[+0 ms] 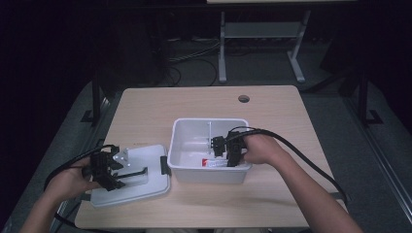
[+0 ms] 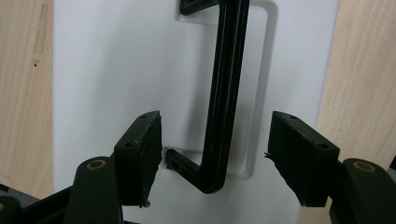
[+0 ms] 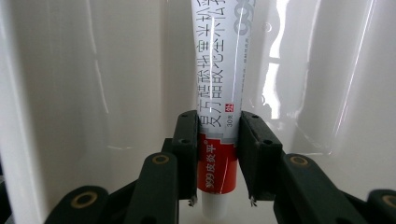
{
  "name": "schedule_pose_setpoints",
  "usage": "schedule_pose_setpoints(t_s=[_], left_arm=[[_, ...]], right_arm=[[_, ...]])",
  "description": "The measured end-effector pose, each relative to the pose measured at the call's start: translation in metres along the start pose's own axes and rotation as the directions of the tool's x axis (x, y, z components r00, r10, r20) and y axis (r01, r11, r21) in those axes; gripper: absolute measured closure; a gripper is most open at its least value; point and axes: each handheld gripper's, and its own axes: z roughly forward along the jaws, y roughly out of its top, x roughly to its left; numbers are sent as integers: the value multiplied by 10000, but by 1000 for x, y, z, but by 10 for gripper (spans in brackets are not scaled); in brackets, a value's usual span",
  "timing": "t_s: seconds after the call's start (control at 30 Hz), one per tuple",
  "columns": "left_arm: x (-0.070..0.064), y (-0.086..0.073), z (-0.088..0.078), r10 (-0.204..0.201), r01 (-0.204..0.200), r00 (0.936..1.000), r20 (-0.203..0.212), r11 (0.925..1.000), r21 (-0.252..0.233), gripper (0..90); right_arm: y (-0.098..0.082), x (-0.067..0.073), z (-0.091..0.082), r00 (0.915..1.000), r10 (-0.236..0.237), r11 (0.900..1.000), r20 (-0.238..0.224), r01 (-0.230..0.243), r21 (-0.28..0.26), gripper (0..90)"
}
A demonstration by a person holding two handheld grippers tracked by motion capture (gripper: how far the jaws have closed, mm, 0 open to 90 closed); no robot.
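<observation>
Slippage is the main risk: the right gripper point(image 3: 219, 161) has its jaws clenched on the ointment tube point(image 3: 219, 93) near its cap end, inside the white bin point(image 1: 182, 167), so it could swing or drop. The left gripper point(image 2: 215, 158) hangs with jaws released astride the lid's black handle point(image 2: 224, 93), and a careless squeeze could shove the lid point(image 1: 145, 187) off the table point(image 1: 194, 104).

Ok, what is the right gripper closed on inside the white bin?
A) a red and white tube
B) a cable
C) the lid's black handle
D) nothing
A: in the right gripper view, the right gripper has both pads pressed against a red and white tube inside the white bin.
</observation>
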Motion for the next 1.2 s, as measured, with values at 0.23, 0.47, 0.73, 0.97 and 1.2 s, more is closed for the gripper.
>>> schedule_pose_setpoints(t_s=[0.23,0.47,0.73,0.97,1.2], left_arm=[[0,0,-1,13,-13,10000,-6,10000,6,347],[0,0,0,24,-24,10000,-2,10000,32,347],[0,2,0,41,-41,10000,-43,10000,-11,347],[0,2,0,53,-53,10000,-31,10000,5,346],[0,1,0,14,-14,10000,-88,10000,41,347]], right_arm=[[0,1,-2,10000,-22,9999,-9,22,-113,640],[-2,0,-8,9997,-1,9995,226,8,-302,600],[-3,0,-20,9992,32,9989,390,-14,-465,552],[-5,0,-31,9987,122,9978,486,-90,-657,520],[-8,-1,-39,9985,202,9973,511,-165,-719,503]])
